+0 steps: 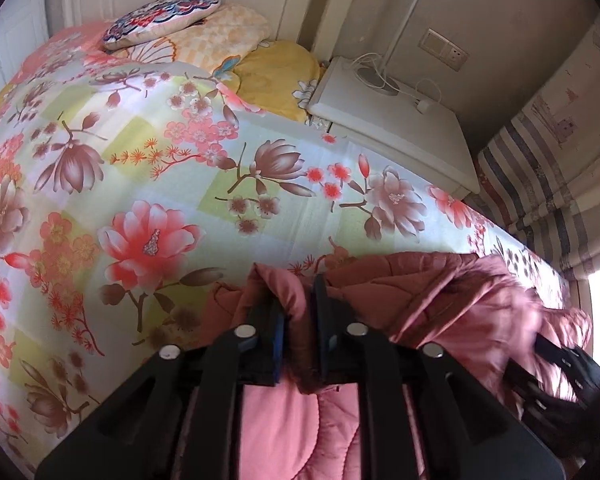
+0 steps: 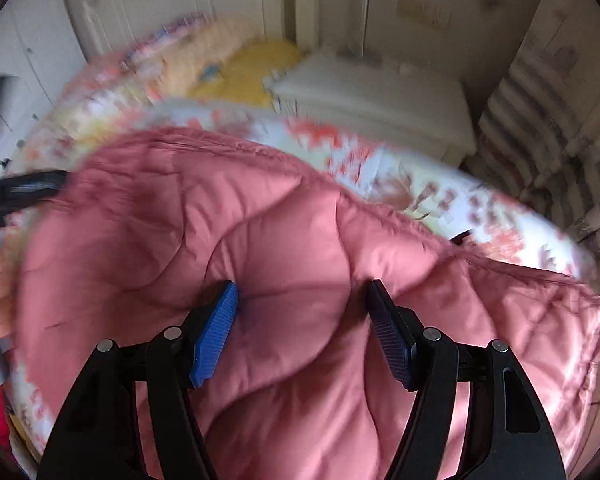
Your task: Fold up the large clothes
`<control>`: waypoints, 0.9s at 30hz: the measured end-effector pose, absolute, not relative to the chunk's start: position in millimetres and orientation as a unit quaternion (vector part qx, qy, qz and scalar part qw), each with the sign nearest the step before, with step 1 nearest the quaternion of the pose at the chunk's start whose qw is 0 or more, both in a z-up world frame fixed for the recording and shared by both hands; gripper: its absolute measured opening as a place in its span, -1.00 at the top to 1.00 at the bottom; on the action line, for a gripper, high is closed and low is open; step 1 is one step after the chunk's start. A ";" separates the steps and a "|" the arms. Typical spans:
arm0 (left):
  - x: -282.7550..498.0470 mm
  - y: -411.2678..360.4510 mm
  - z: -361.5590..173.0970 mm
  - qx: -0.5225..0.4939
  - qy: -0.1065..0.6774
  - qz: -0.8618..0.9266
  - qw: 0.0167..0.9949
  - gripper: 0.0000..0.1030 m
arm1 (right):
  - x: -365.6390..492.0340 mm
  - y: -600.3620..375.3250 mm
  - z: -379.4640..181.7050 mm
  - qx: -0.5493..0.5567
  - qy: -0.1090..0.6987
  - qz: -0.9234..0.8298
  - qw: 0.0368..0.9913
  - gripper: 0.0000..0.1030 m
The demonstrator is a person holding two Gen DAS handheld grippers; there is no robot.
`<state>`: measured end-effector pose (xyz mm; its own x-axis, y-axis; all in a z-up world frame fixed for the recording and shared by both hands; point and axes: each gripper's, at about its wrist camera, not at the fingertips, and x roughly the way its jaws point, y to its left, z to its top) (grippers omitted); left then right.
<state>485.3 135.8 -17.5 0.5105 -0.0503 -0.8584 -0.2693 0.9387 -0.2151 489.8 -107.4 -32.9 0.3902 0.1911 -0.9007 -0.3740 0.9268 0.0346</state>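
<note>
A pink quilted padded jacket (image 2: 284, 240) lies bunched on the flowered bedspread (image 1: 180, 168). My left gripper (image 1: 298, 292) is shut on a raised fold of the jacket (image 1: 420, 300) at the bed's near edge. My right gripper (image 2: 302, 292) is open, its blue-padded fingers (image 2: 216, 332) spread over the jacket's quilted surface, with fabric bulging between them. The right wrist view is blurred by motion. The right gripper shows blurred at the far right of the left wrist view (image 1: 556, 364), and the left gripper at the left edge of the right wrist view (image 2: 16, 192).
Pillows (image 1: 160, 20) and a yellow cushion (image 1: 276, 76) lie at the head of the bed. A white nightstand (image 1: 396, 120) with a lamp base and cable stands to the right. A striped curtain (image 1: 548, 184) hangs at far right.
</note>
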 end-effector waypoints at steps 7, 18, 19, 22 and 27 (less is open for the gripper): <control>441.1 146.3 15.2 -0.088 0.443 0.105 0.886 -0.49 | 501.8 -102.6 -52.2 -0.097 0.518 0.169 0.833 -0.52; 457.4 87.3 34.1 -0.004 0.461 0.039 0.887 -0.49 | 501.4 -104.8 -50.5 -0.089 0.516 0.171 0.835 -0.54; 478.2 74.2 20.7 0.007 0.476 0.032 0.879 -0.49 | 501.0 -105.7 -50.4 -0.088 0.516 0.172 0.835 -0.54; 525.2 72.5 -26.3 0.021 0.521 0.082 0.849 -0.47 | 500.1 -108.1 -50.8 -0.083 0.513 0.176 0.836 -0.55; 549.1 115.1 -56.0 -0.028 0.531 0.148 0.834 -0.48 | 497.5 -110.5 -51.2 -0.084 0.501 0.182 0.842 -0.56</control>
